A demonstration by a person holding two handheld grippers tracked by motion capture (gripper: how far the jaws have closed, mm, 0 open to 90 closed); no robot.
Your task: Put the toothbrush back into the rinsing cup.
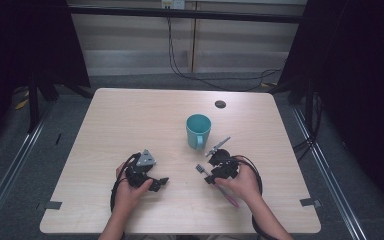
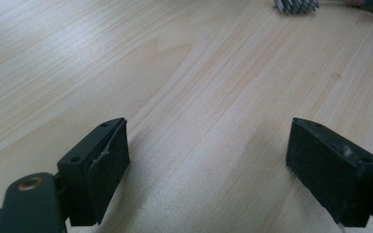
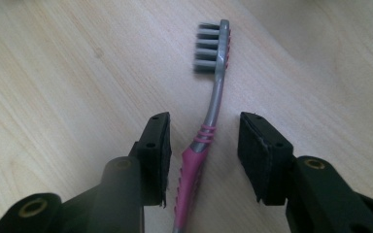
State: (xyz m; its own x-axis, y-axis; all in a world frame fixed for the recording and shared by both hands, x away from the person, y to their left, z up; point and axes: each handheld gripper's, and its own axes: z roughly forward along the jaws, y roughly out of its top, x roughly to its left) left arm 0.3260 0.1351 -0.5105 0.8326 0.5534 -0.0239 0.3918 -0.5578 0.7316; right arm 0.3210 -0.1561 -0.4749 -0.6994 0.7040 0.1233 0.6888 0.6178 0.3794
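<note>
1. the pink and grey plastic toothbrush (image 3: 209,131) lies flat on the pale wooden table (image 1: 130,115), on the near right part, just in front of my right hand (image 1: 242,182).
2. my right gripper (image 3: 204,145) is spread, with one jaw on each side of the handle where pink meets grey; the left jaw looks very close to it, but i cannot tell if it touches.
3. my left gripper (image 2: 206,170) is also spread and holds nothing; it rests near the table on the near left.
4. i judge the toothbrush light, stiff and thin, with a smooth handle that may slip or turn; the ribbed pink part seems the best place to pinch.
5. its long axis runs from near right to far left in the high view, the grey bristle head (image 1: 199,168) pointing far left, away from my hand.
6. a teal mug with a handle (image 1: 198,131) stands upright farther away, near the head but apart.
</note>
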